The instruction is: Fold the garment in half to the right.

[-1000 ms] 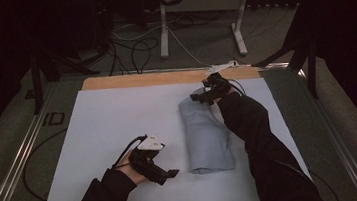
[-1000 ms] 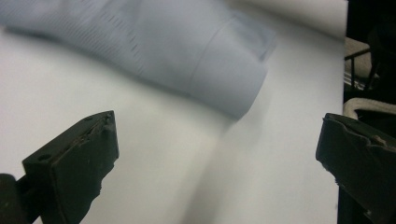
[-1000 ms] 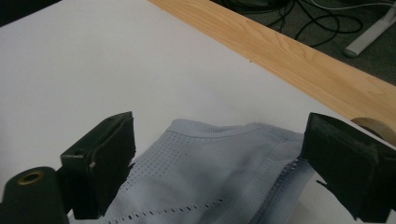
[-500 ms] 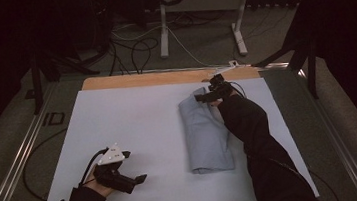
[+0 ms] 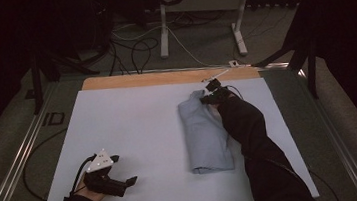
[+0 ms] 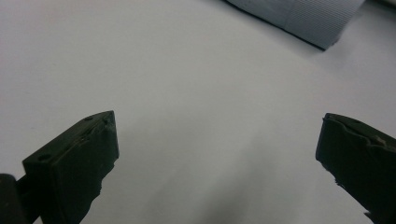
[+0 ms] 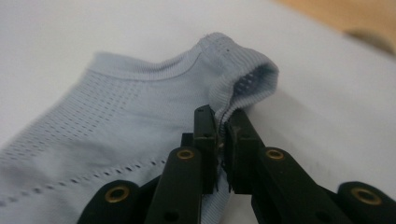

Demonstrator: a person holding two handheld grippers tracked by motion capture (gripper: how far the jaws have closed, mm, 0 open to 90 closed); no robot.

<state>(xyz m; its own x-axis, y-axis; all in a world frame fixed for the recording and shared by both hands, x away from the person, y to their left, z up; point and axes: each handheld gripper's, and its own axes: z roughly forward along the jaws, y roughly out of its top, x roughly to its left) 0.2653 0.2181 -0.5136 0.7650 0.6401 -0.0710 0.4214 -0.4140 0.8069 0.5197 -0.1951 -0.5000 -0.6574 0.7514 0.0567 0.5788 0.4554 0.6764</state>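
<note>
1. Left gripper (image 5: 127, 181) is hovering low over the near-left corner of the white table sheet (image 5: 135, 135), just inside the near edge. Its jaws are standing wide apart with nothing between them; in the left gripper view there is bare sheet under them (image 6: 215, 154).
2. Wide open sheet is lying between the left gripper and the folded pale-blue garment (image 5: 205, 138); the two are well apart. From the left gripper view, one corner of the garment (image 6: 303, 18) is showing at the far top right.
3. The garment is lying right of centre on the sheet as a long fold running from near to far. A margin of bare sheet is showing between its near end and the sheet's near edge.
4. Right gripper (image 5: 212, 97) is sitting at the garment's far end, near the wooden strip (image 5: 154, 78) along the far edge. Its jaws have just been closing and are now clamping the ribbed hem (image 7: 229, 93); fabric is pinched between the pads (image 7: 205, 135).
5. The person's right sleeve (image 5: 251, 138) is lying along the garment's right side, covering part of it.
</note>
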